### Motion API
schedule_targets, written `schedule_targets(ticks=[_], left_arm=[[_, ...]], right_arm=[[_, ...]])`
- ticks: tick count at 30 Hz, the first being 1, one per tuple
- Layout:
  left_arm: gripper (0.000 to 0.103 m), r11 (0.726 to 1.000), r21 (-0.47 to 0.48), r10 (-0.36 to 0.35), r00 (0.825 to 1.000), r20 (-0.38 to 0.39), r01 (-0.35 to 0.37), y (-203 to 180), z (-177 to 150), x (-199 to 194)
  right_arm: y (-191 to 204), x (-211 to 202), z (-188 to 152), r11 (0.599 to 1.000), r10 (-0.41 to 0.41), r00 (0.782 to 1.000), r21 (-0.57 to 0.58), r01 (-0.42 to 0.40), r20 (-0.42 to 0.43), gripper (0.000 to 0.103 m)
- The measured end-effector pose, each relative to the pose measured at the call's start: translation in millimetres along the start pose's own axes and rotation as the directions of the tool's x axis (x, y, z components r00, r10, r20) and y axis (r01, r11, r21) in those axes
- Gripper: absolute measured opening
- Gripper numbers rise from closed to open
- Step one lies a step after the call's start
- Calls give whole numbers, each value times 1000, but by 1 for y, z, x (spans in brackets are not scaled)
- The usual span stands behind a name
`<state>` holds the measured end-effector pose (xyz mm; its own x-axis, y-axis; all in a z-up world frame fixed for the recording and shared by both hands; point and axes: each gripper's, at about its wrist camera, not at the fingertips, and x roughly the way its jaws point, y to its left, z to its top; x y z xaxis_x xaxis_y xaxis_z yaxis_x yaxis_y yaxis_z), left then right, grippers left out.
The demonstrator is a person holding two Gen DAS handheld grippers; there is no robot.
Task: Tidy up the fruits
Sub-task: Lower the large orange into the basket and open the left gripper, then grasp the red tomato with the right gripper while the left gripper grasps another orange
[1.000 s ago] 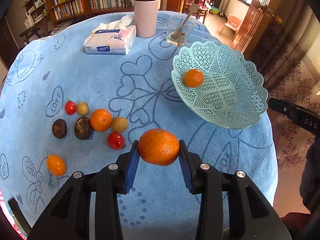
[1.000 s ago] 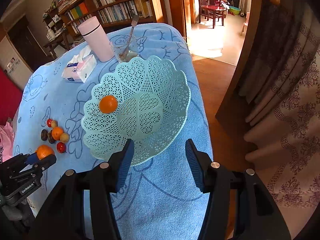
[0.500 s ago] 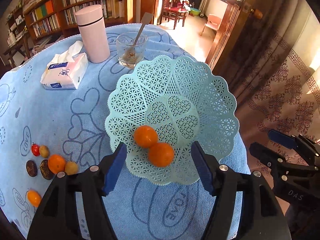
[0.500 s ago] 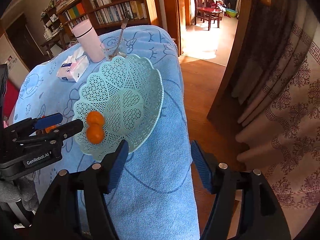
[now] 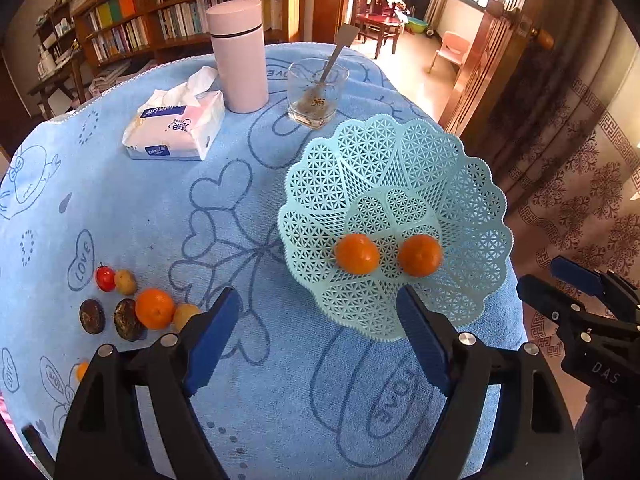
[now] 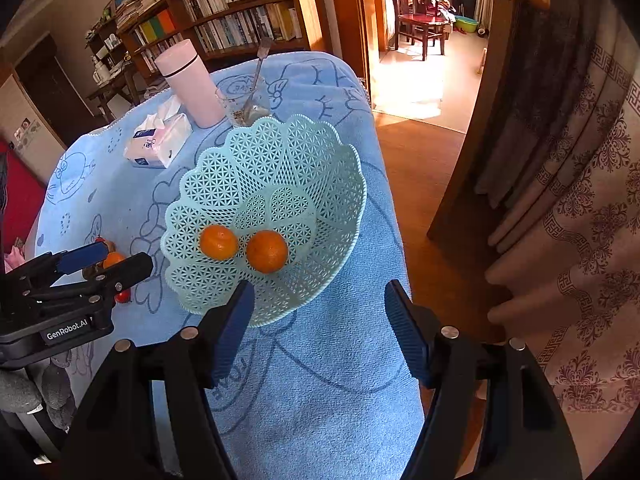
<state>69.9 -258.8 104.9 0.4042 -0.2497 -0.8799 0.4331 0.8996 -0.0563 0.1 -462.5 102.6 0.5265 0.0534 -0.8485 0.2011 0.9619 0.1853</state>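
A mint lattice basket (image 5: 460, 168) stands on the right of the blue tablecloth and holds two oranges (image 5: 357, 253) (image 5: 420, 255), side by side. My left gripper (image 5: 316, 300) hovers just before the basket's near rim; its jaws are opening with nothing gripped. Loose fruit lies at the left: an orange (image 5: 155, 308), a red tomato (image 5: 105, 279), two dark fruits (image 5: 92, 316) and small yellow ones (image 5: 125, 282). My right gripper (image 6: 319, 290) hangs over the basket's (image 6: 280, 148) near edge, its jaws opening and empty.
A tissue pack (image 5: 176, 128), a pink flask (image 5: 239, 56) and a glass with a spoon (image 5: 317, 94) stand at the back of the table. The cloth's right edge (image 6: 396, 240) drops to a wooden floor beside a curtain. Bookshelves line the far wall.
The left gripper carried an orange from near the loose fruit to the basket and let it go; it now lies beside the first orange. Both grippers' jaws have widened.
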Motion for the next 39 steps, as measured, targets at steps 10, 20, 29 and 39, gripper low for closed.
schedule_targets(ticks=[10, 20, 29, 39], left_arm=[[80, 988, -141, 63, 997, -34, -67, 81, -31, -8], [80, 944, -296, 132, 989, -71, -147, 174, -70, -21], [80, 919, -353, 142, 983, -119, -176, 222, -102, -12], [46, 925, -356, 69, 982, -176, -129, 232, -110, 17]], right_arm=[[62, 12, 2, 995, 63, 998, -79, -65, -19, 77], [132, 33, -6, 976, 114, 990, -176, -127, -82, 79], [179, 50, -22, 953, 124, 980, -255, -162, -158, 79], [200, 72, -31, 954, 112, 968, -247, -169, -227, 79]])
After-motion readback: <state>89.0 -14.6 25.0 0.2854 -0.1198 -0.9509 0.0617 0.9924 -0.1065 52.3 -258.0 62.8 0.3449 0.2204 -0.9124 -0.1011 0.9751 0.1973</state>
